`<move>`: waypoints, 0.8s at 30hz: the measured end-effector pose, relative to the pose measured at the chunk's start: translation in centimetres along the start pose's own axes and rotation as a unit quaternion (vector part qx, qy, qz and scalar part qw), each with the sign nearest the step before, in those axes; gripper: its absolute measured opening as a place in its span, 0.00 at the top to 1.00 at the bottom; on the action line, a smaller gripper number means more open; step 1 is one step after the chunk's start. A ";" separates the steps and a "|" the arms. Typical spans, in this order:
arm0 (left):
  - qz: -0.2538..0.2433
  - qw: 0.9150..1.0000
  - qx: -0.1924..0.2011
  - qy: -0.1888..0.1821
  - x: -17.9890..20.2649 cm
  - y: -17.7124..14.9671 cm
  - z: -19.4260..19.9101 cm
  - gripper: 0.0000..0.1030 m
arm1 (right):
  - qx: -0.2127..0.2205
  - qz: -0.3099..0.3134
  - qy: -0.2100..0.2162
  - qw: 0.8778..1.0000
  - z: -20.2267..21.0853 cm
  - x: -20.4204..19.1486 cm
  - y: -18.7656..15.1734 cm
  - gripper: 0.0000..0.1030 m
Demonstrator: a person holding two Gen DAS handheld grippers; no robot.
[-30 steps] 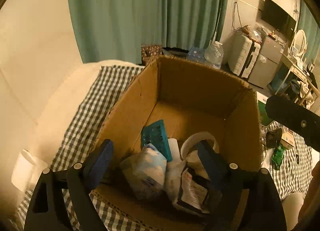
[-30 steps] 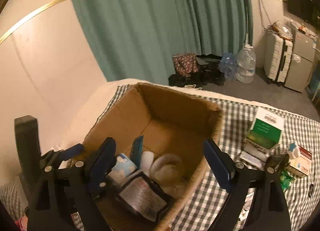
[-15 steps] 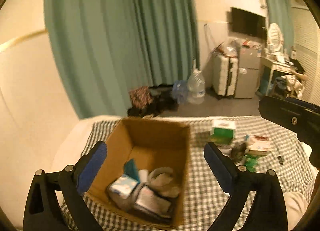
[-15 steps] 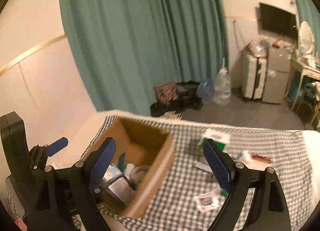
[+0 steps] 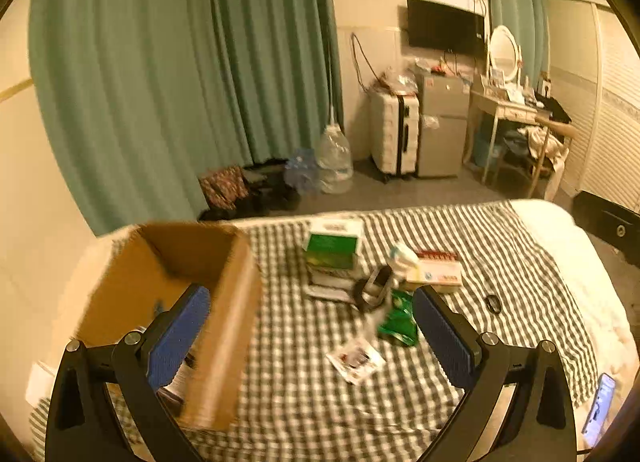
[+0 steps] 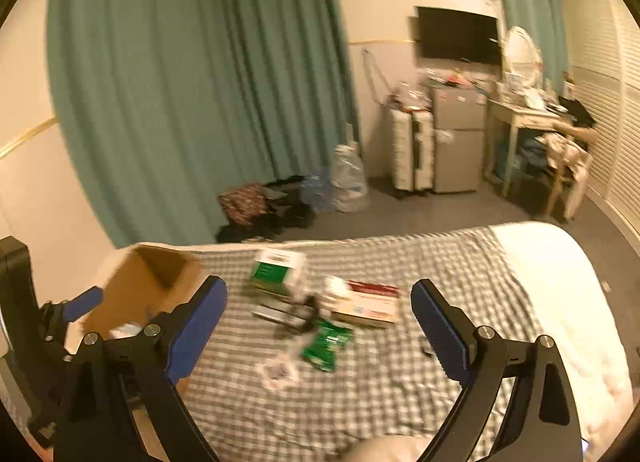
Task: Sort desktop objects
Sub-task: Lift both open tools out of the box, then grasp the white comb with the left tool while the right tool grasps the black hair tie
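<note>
hovering above a checked cloth (image 5: 500,246), the left gripper (image 5: 310,336) and right gripper (image 6: 318,328) both stand wide apart and carry nothing, aimed at a loose cluster near the cloth's middle; a box (image 5: 172,294) with items already inside sits at its left edge

still to be sorted: a green carton (image 5: 332,248) toward the far edge, a red-and-white carton (image 5: 436,272) just right of it, a black clip (image 5: 374,288) between them, a green sachet (image 5: 398,316) nearer the close edge, and a leaflet (image 5: 356,358) nearest of all

the cartons look light and stiff, best pinched across their short sides; the sachet appears soft and slick and likely wants a grip at its crimped edge; the leaflet lies flat and thin, probably the hardest to lift, so one finger would have to slide under a raised corner

the left view alone shows a phone (image 5: 598,408) at the cloth's near right corner and a small dark ring (image 5: 493,304) clearly; the right view alone shows the left gripper's body (image 6: 24,326) beside the box, and its cluster is blurred
</note>
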State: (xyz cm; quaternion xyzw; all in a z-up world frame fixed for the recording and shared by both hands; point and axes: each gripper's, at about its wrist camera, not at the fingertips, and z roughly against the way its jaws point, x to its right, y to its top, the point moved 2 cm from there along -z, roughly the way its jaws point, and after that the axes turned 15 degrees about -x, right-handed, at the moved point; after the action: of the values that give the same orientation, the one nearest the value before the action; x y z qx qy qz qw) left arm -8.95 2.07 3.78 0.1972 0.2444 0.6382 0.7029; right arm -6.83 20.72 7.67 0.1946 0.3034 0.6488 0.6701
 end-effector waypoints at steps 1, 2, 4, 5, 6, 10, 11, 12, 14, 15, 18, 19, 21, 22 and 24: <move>0.000 1.000 -0.010 -0.004 0.5 -0.3 -0.9 0.00 | -0.006 -0.008 -0.010 1.000 -0.5 1.3 -0.3 0.09; 0.001 1.000 -0.020 -0.008 0.8 -0.4 -1.8 0.00 | -0.013 -0.017 -0.018 1.000 -1.1 2.6 -0.5 0.09; 0.003 0.999 -0.043 -0.017 1.5 -1.0 -4.2 0.00 | -0.033 -0.043 -0.026 0.998 -2.8 5.4 -1.1 0.09; 0.003 0.998 -0.054 -0.020 1.8 -1.3 -5.3 0.00 | -0.040 -0.053 -0.029 0.997 -3.4 6.4 -1.5 0.09; 0.002 0.997 -0.068 -0.023 2.1 -1.7 -6.7 0.00 | -0.052 -0.067 -0.032 0.996 -4.7 7.8 -1.9 0.09; 0.000 0.993 -0.115 -0.028 3.4 -3.7 -11.4 0.00 | -0.082 -0.097 -0.049 0.991 -8.8 11.5 -3.2 0.09; -0.001 0.992 -0.126 -0.030 3.6 -4.0 -12.5 0.00 | -0.092 -0.106 -0.049 0.989 -10.0 12.4 -3.5 0.09; -0.003 0.990 -0.135 -0.032 3.8 -4.3 -13.4 0.00 | -0.101 -0.112 -0.046 0.987 -10.9 13.1 -4.0 0.09; -0.006 0.987 -0.156 -0.034 4.3 -5.0 -15.8 0.00 | -0.121 -0.127 -0.039 0.984 -12.9 14.7 -4.8 0.09; -0.007 0.986 -0.164 -0.036 4.6 -5.3 -16.8 0.00 | -0.132 -0.131 -0.037 0.982 -13.9 15.2 -5.0 0.09; -0.010 0.980 -0.194 -0.040 5.3 -6.2 -19.8 0.00 | -0.165 -0.127 -0.045 0.977 -17.1 16.0 -5.6 0.09; -0.011 0.979 -0.201 -0.039 5.4 -6.3 -20.7 0.00 | -0.176 -0.123 -0.047 0.976 -18.3 16.2 -5.8 0.09; -0.012 0.978 -0.204 -0.035 5.5 -6.2 -21.9 0.00 | -0.199 -0.116 -0.049 0.972 -20.5 16.4 -5.9 0.09; -0.012 0.979 -0.202 -0.036 5.5 -5.9 -22.2 0.00 | -0.209 -0.112 -0.049 0.970 -21.8 16.6 -6.0 0.09; -0.012 0.979 -0.197 -0.039 5.4 -5.3 -22.5 0.00 | -0.223 -0.104 -0.047 0.968 -23.6 16.4 -5.9 0.15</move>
State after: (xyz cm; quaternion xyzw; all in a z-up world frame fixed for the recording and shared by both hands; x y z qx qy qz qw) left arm -17.79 6.05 -17.91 0.0767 0.0882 0.6572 0.7446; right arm -18.34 33.27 -16.16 0.0380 0.1382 0.6172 0.7737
